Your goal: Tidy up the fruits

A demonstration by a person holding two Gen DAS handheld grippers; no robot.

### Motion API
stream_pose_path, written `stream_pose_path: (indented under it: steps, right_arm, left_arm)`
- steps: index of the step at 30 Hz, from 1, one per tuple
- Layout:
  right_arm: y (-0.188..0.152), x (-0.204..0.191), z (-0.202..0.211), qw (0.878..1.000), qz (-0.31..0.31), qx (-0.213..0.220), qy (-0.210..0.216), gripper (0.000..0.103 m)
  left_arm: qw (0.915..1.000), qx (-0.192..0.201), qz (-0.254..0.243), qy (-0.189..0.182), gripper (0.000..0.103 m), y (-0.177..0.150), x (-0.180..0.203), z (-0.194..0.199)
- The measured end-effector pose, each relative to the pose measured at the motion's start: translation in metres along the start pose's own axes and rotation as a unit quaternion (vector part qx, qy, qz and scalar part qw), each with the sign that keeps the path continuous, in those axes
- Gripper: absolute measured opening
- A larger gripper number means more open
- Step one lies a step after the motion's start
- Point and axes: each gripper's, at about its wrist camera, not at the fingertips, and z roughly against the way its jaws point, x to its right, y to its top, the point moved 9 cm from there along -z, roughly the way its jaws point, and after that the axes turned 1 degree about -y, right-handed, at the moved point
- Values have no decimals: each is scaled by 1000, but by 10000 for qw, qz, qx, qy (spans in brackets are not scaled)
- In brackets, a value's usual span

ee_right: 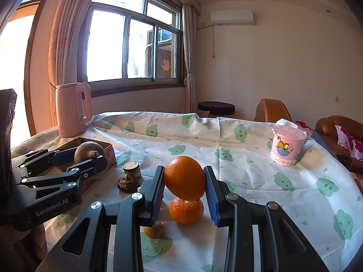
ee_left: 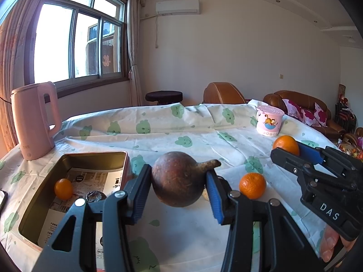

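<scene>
White cloth with green clouds covers the worktop (ee_left: pixel 192 136). At nine o'clock a metal tin (ee_left: pixel 74 158) holds a small orange (ee_left: pixel 63 188). The left tool (ee_left: pixel 179 189) clamps a brown stemmed fruit (ee_left: pixel 179 179) beside the tin; at three o'clock, the right tool (ee_right: pixel 184 182) pinches an orange (ee_right: pixel 184 178) above a mandarin (ee_right: pixel 186 212).

Tin (ee_left: pixel 95 156) left on table (ee_left: pixel 181 136), small orange (ee_left: pixel 63 188) inside — kettle (ee_left: pixel 34 122) behind it, cup (ee_left: pixel 270 120) far right.

Table (ee_left: pixel 181 136): kettle (ee_left: pixel 34 122); tin (ee_left: pixel 74 195); mug (ee_left: pixel 270 120); orange (ee_left: pixel 252 185).
</scene>
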Motion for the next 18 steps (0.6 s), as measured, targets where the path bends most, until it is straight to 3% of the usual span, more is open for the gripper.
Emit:
stream_pose_path:
  steps: [18]
  right_arm:
    - [4, -1, 7, 9998, 34, 194, -1, 36]
  left_arm:
    - [9997, 227, -4, 37, 49, 3, 0, 9]
